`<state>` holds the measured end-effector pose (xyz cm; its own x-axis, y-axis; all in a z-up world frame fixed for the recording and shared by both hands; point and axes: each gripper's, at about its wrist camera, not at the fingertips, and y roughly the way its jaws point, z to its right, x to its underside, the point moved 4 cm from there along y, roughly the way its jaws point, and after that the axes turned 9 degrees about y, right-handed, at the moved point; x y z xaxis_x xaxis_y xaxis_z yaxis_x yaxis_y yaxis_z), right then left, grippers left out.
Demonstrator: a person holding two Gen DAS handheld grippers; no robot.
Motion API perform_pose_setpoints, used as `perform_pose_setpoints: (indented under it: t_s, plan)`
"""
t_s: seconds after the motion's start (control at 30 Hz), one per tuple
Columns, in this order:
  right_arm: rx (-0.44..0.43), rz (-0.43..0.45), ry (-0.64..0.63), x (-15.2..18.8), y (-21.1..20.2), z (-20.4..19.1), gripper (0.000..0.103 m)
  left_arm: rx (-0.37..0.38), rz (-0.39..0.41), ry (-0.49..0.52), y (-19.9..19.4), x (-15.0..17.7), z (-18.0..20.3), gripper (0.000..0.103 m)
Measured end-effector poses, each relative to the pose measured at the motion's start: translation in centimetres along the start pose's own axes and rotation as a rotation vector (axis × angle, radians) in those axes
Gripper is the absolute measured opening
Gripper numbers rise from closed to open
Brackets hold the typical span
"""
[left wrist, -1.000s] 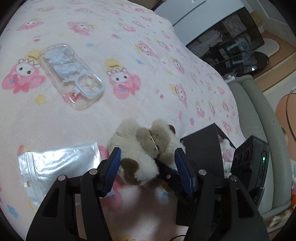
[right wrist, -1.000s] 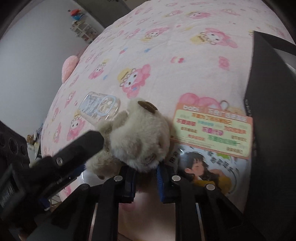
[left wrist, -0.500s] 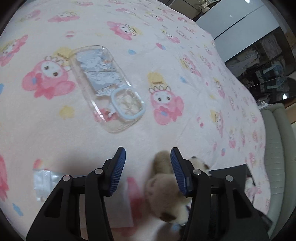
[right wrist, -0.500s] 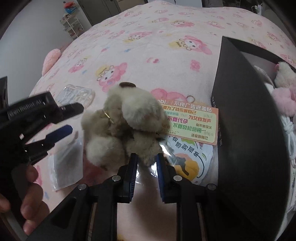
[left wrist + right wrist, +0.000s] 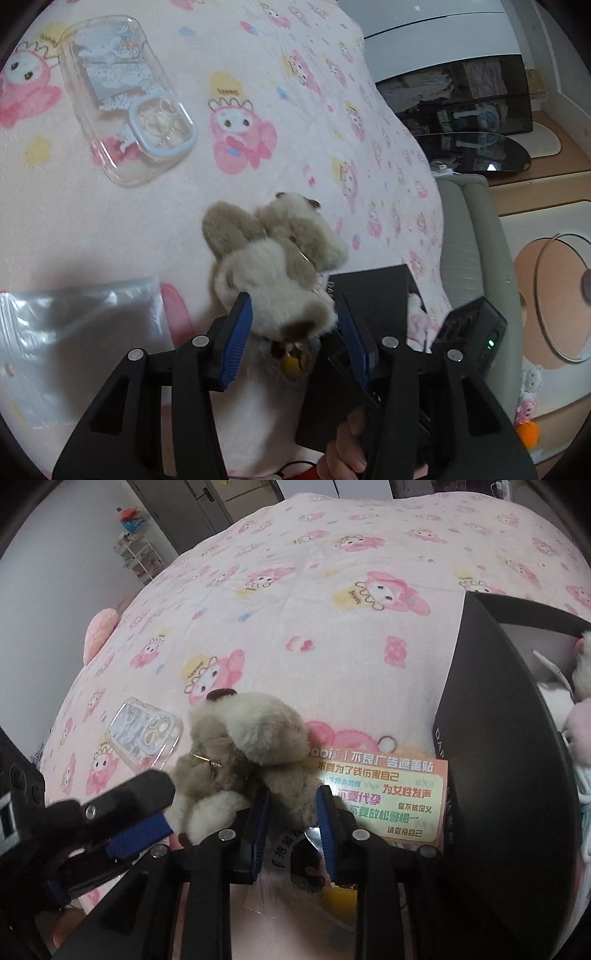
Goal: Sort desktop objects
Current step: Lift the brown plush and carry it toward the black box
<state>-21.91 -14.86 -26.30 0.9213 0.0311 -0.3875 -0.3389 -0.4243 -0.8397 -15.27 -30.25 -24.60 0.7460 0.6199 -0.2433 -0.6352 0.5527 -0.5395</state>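
Right hand-held gripper (image 5: 291, 805): jaws clamping the lower part of the plush (image 5: 247, 738), fur bulging between the blue pads (image 5: 260, 812). Left hand-held gripper (image 5: 295, 317): jaws standing apart, straddling the same plush (image 5: 273, 258); left pad (image 5: 240, 328) touching fur, right pad not clearly pressing, so not gripping. In right wrist view the left unit (image 5: 122, 812) is coming in from the left, its tip against the plush.

Plush is being held over the bed (image 5: 332, 627), w/ pink cartoon-print blanket. Just beside it to the right, a sticker pack (image 5: 391, 801) is lying flat, partly under the plush. Black box (image 5: 498, 775) is standing at right, touching the pack edge; soft toys showing inside. Clear phone case (image 5: 125, 99) is lying well apart on the blanket. Plastic bag (image 5: 74, 339) is lying flat near the left unit.
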Motion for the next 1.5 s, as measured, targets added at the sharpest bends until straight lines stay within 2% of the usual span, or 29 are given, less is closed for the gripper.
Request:
perform_pose_setpoints:
  t_s: [0.03, 0.07, 0.17, 0.2, 0.3, 0.33, 0.37, 0.47, 0.53, 0.7, 0.73, 0.83, 0.9, 0.97, 1.03, 1.07, 1.17, 1.23, 1.3, 1.37, 1.5]
  plan:
    - [-0.008, 0.000, 0.002, -0.2, -0.1, -0.1, 0.022, 0.025, 0.024, -0.010, -0.7, -0.1, 0.0, 0.048]
    - [-0.005, 0.007, 0.004, -0.3, -0.5, 0.1, 0.022, -0.003, 0.070, -0.019, -1.5, -0.4, -0.2, 0.048]
    - [0.076, 0.089, 0.004, -0.9, -1.7, 0.1, 0.022, -0.240, 0.190, -0.043, -3.0, -1.8, -1.9, 0.048]
    - [0.089, 0.107, 0.000, -1.0, -2.1, 0.0, 0.022, -0.272, 0.197, -0.056, -2.9, -2.3, -2.5, 0.048]
    - [0.075, 0.104, -0.024, -0.5, -2.5, -0.2, 0.023, -0.230, 0.166, -0.087, -1.0, -3.2, -3.4, 0.045]
    - [0.071, 0.081, -0.032, -0.3, -2.0, -0.2, 0.023, -0.226, 0.153, -0.079, -0.3, -3.4, -3.4, 0.038]
    - [0.055, 0.054, -0.034, -0.2, -1.1, -0.3, 0.023, -0.229, 0.149, -0.069, 0.2, -3.5, -3.3, 0.034]
    - [0.029, -0.017, -0.023, -0.5, 1.5, 0.1, 0.018, -0.223, 0.105, -0.026, 1.8, -3.3, -2.8, 0.032]
    - [0.000, -0.036, 0.002, -0.6, 2.1, 0.3, 0.018, -0.185, 0.068, -0.014, 2.4, -2.9, -2.4, 0.032]
    - [-0.055, -0.023, -0.002, -0.3, 0.2, -0.3, 0.018, -0.090, 0.010, 0.035, 1.0, -0.4, 0.0, 0.032]
    - [-0.062, -0.023, -0.023, -0.1, -0.2, -0.7, 0.018, -0.095, 0.004, 0.054, 0.7, 0.3, 0.5, 0.036]
    - [-0.073, -0.049, -0.073, 0.4, -0.7, -1.5, 0.014, -0.096, 0.023, 0.102, -0.8, 0.9, 1.6, 0.032]
    - [-0.069, -0.058, -0.072, 0.5, -0.7, -1.3, 0.015, -0.073, 0.061, 0.074, -1.5, 0.6, 1.3, 0.032]
    - [0.036, -0.037, -0.081, 0.3, -0.7, -0.8, 0.016, -0.128, 0.105, 0.047, -1.8, 0.1, 0.4, 0.032]
    - [0.072, 0.000, -0.089, 0.2, -1.4, -0.4, 0.017, -0.183, 0.107, 0.005, -1.3, -0.3, -1.0, 0.032]
    - [0.063, 0.010, -0.090, 0.3, -1.7, -0.2, 0.018, -0.170, 0.092, -0.023, -1.0, -0.3, -1.6, 0.032]
    - [0.048, 0.015, -0.086, 0.7, -1.9, -0.1, 0.019, -0.062, 0.047, -0.094, -0.3, 0.9, -2.6, 0.035]
    - [0.038, -0.022, -0.090, 0.9, -0.9, -0.2, 0.019, -0.009, 0.036, -0.127, -0.2, 1.8, -2.9, 0.040]
    - [0.066, -0.058, -0.088, 1.3, 0.3, -0.1, 0.019, 0.005, 0.015, -0.158, 0.5, 2.1, -3.4, 0.041]
    - [0.046, -0.077, -0.088, 1.8, 1.3, 0.0, 0.019, 0.000, -0.003, -0.152, 1.2, 2.1, -3.5, 0.041]
    - [-0.012, -0.089, -0.047, 1.9, 1.0, -0.1, 0.022, -0.022, 0.005, -0.041, 0.5, 2.0, -1.4, 0.041]
